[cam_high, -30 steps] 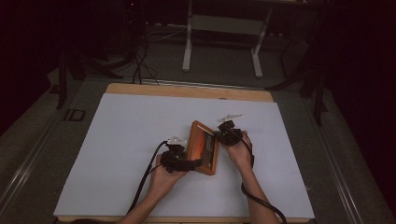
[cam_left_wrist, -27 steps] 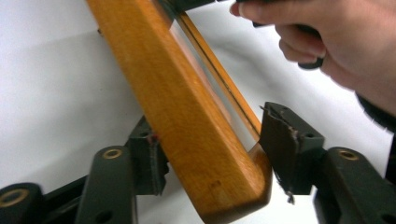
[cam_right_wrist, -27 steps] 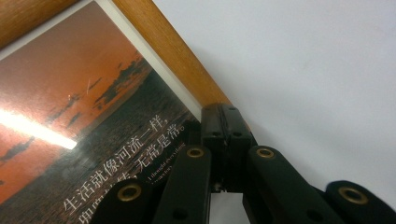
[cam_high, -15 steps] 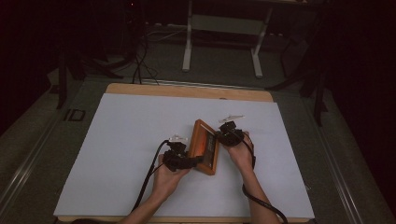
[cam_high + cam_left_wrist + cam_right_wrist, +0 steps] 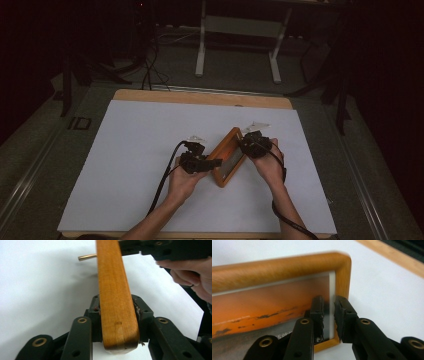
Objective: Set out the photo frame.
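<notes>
The left gripper [image 5: 117, 322] has just been closing its jaws on the rounded edge of an orange wooden picture frame with a sunset print [image 5: 227, 156], pads pressed to both faces. The right gripper [image 5: 328, 312] has just been opening, its pads parted before the frame's glass. The frame stands tilted on the white table sheet [image 5: 135, 150], and a thin brass rod [image 5: 87, 257] pokes out behind it.
</notes>
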The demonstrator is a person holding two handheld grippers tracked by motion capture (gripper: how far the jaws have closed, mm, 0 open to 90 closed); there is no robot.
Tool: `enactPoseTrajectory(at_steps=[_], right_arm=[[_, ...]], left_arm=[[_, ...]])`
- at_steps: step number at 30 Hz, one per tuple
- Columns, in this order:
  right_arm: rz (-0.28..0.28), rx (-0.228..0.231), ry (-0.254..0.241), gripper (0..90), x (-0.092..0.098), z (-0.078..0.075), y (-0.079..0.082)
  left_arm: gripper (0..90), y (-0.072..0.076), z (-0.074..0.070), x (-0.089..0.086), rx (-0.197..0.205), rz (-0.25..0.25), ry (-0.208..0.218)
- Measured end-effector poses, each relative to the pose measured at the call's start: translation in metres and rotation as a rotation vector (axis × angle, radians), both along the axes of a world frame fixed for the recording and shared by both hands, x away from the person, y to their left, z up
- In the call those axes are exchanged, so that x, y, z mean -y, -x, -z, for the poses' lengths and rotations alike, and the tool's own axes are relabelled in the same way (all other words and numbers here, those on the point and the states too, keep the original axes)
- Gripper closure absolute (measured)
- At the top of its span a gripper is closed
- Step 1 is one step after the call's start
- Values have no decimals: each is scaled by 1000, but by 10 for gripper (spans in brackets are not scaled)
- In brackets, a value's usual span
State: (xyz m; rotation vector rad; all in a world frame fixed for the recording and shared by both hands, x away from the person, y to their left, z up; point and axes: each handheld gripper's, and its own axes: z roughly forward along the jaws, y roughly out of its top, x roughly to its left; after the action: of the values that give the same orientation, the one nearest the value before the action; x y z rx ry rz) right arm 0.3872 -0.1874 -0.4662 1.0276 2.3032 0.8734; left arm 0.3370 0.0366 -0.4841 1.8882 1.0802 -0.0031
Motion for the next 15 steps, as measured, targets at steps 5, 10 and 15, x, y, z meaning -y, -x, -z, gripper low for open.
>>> enactPoseTrajectory(at_steps=[5, 10, 15], right_arm=[[-27, 22, 19, 732, 8, -8, 8], [-44, 24, 20, 719, 8, -8, 10], [-67, 22, 17, 690, 2, -8, 13]], left_arm=[[693, -4, -12, -5, 32, 16, -13], [693, -5, -17, -10, 47, 28, -17], [693, -5, -21, -14, 73, 44, -27]])
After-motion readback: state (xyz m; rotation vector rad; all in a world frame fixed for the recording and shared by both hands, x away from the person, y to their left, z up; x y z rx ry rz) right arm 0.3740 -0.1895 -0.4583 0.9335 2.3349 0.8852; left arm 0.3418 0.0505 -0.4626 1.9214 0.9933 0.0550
